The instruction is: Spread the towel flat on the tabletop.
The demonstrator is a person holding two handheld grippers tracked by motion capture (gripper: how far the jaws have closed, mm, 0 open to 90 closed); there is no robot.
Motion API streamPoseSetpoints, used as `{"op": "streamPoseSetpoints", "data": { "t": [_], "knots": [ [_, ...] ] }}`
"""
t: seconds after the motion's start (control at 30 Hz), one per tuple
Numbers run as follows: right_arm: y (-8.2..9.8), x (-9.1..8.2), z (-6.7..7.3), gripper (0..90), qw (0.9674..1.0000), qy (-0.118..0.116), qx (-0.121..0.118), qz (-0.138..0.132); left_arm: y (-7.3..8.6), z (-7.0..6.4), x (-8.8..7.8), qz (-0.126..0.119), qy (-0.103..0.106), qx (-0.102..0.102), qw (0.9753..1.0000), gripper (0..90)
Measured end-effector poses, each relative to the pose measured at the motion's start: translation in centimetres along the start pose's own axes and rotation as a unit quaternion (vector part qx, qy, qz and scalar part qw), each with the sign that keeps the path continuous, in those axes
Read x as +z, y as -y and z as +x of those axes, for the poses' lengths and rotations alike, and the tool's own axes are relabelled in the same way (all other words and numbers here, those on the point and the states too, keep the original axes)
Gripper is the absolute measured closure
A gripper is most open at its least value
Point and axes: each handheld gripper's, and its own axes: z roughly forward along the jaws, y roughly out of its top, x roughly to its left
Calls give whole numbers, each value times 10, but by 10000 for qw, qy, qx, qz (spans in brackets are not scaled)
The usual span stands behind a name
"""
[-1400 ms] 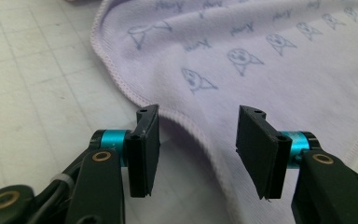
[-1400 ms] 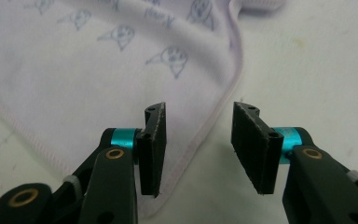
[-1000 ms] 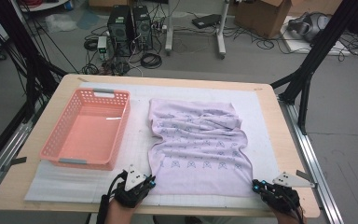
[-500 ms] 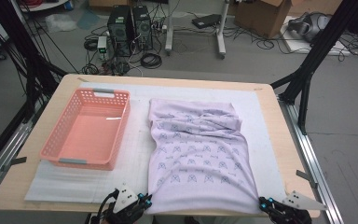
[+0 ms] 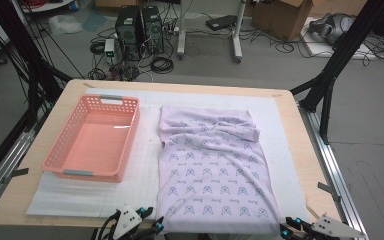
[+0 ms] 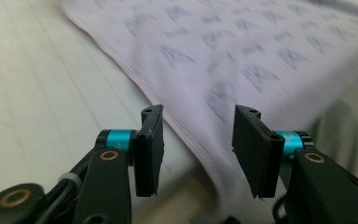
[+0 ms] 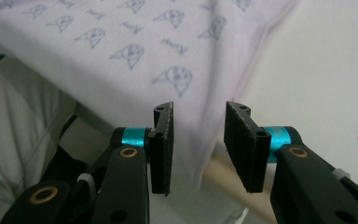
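Cloth [image 5: 212,170] is laid lengthwise up the frame's middle; its near corners are just released by left gripper [image 6: 198,154] and right gripper [image 7: 199,149], jaws having just opened.

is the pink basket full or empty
Empty: the pink basket shows its bare floor in the high view; the patterned cloth lies beside it.

At the bottom edge of the high view both grippers are cut off — the left gripper [image 5: 147,222] shows just its tips, the right gripper [image 5: 289,231] little more. The cloth [image 5: 215,170] hangs over the table's near edge, its hem hidden. In the left gripper view the cloth's print [image 6: 223,46] is blurred — unreadable.
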Motion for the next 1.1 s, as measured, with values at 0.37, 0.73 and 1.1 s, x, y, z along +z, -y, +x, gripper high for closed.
{"op": "streamPoseSetpoints", "data": {
  "t": [0.37, 0.73, 1.1],
  "knots": [
    [-38, 59, -31, 535, 9988, 456, 122, -109, -18, 21, 47, 71, 251, -289, 9992, 468],
    [-40, 66, -36, 859, 9999, 32, -15, 105, -16, 14, 42, 174, -175, 164, 9996, 867],
    [-27, 31, -18, 862, 9989, -443, -130, -26, -6, 11, -3, 259, 226, 78, 9994, 866]
  ]
}}
